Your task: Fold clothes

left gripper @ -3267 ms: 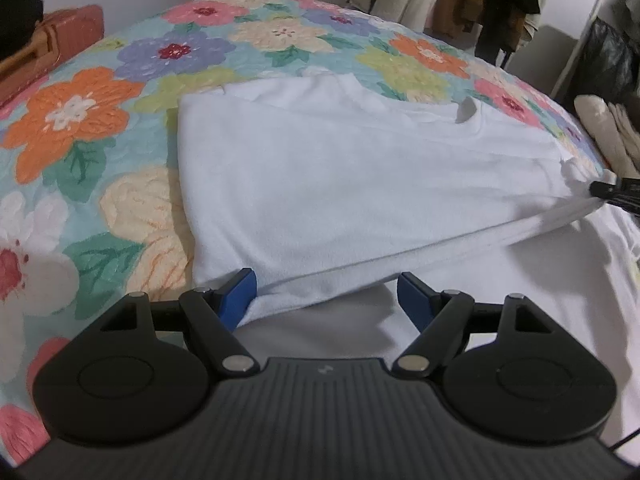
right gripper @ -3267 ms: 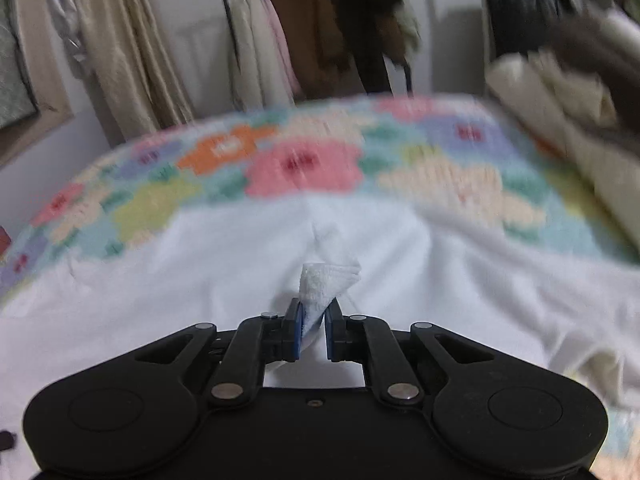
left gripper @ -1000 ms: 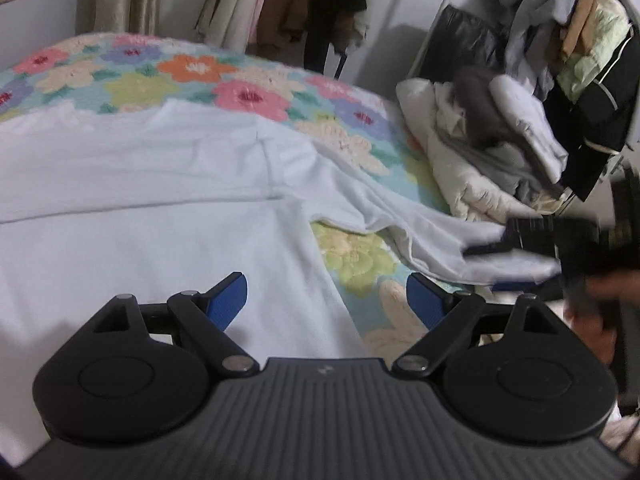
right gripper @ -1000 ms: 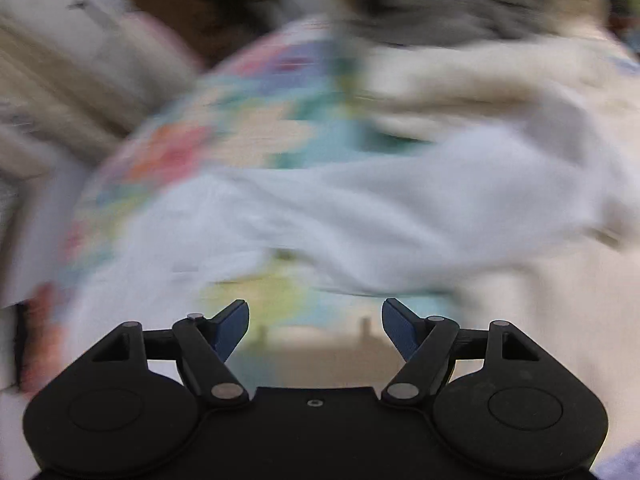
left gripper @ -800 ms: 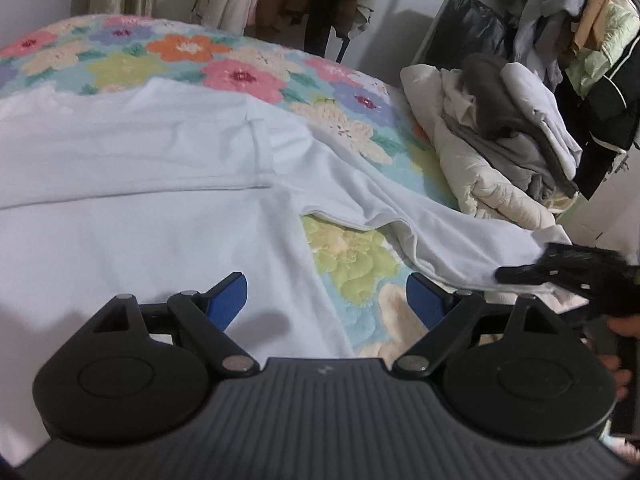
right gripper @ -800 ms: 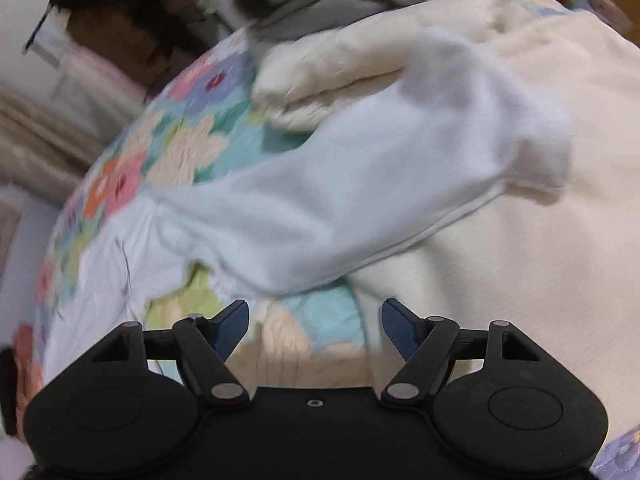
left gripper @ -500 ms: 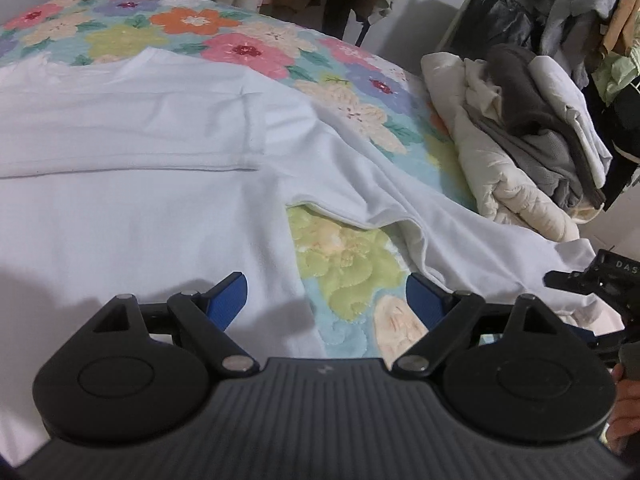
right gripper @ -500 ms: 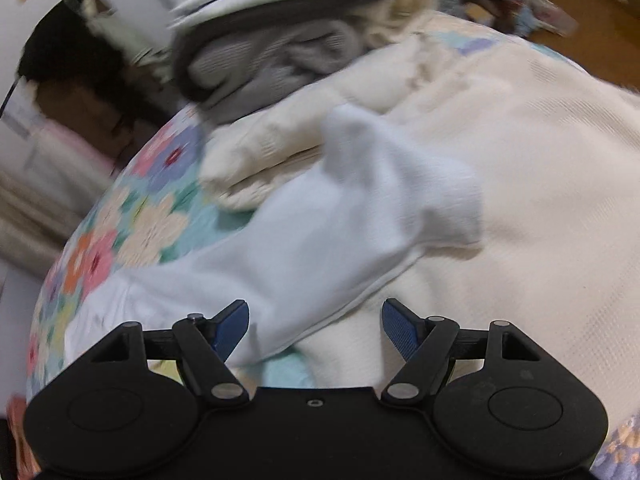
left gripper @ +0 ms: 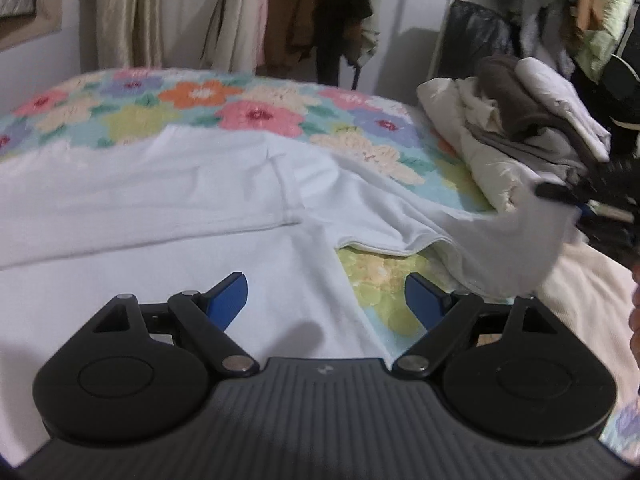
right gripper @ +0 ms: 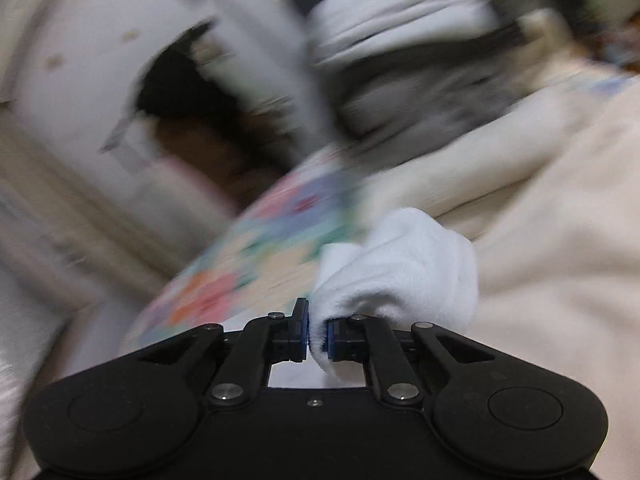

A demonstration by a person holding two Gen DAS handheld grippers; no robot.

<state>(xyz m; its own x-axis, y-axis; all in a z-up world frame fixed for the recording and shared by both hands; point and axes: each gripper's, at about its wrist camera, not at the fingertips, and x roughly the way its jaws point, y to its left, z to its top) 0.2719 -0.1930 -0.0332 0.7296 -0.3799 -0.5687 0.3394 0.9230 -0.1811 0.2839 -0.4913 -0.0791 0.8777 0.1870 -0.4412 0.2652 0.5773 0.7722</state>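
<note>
While the flowered bedspread (left gripper: 256,116) carries a white shirt (left gripper: 168,200) spread flat, with a heap of clothes (left gripper: 512,128) beside it, the right gripper (right gripper: 318,338) pinches the sleeve (right gripper: 400,268) tight, raised off the bed; the left gripper (left gripper: 326,298) hovers, blue fingers wide apart and holding nothing.

A floral quilt (left gripper: 256,116) covers the bed; hanging clothes (left gripper: 320,12) line the white wall (left gripper: 412,0).
</note>
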